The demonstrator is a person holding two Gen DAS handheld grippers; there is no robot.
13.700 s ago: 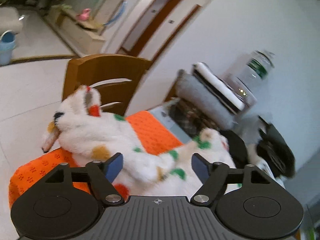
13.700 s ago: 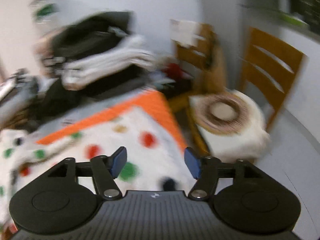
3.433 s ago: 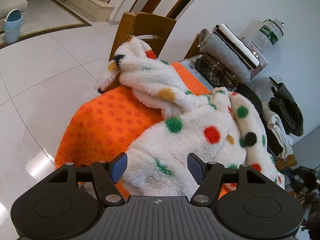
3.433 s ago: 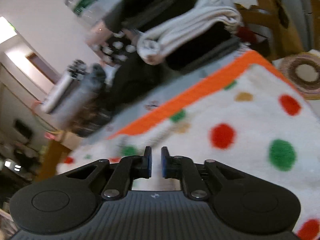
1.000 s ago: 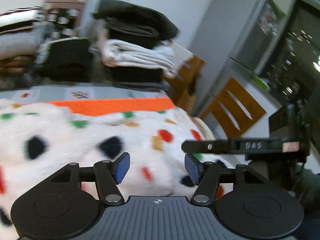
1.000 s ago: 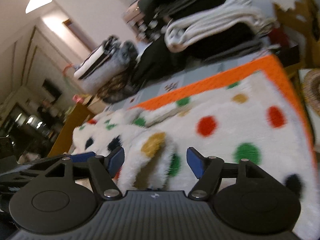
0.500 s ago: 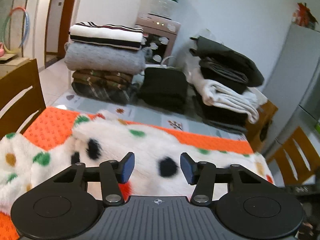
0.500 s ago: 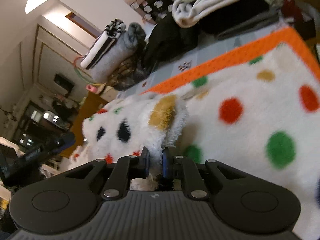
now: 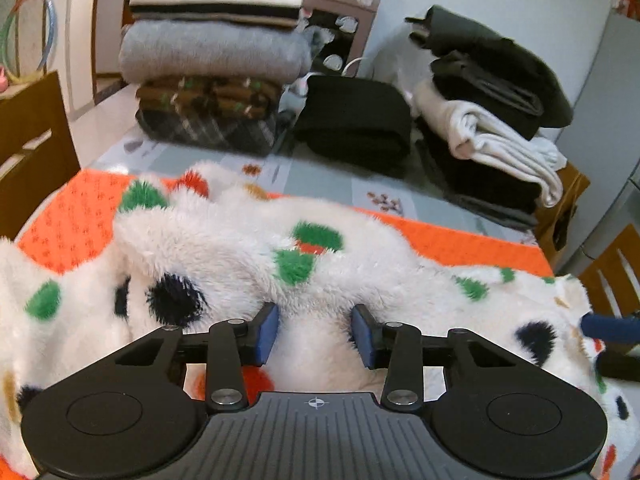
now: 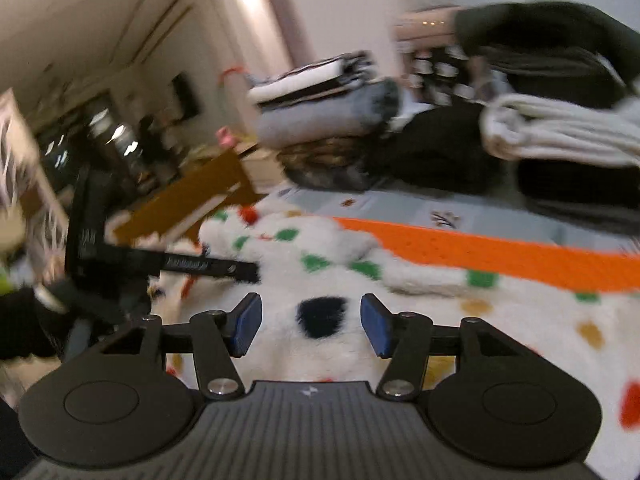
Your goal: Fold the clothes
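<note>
Left gripper point(image 9: 315, 330): matte black body w/ ribbed grey top plate at bottom centre of frame, small crosshair mark near its front edge. Two round black discs, lower left & lower right. Black link arms w/ silver screws, triangular cut-outs in the outer arms. Fingers point(image 9: 267, 334) faced w/ blue pads.

Right gripper point(image 10: 311, 330): same build, blurred; ribbed plate, small white mark at front edge, silver screws, blue-faced fingers point(image 10: 247, 328).

Left edge of right wrist view: black sleeve point(image 10: 22, 330) w/ pale cuff band, blurred.
</note>
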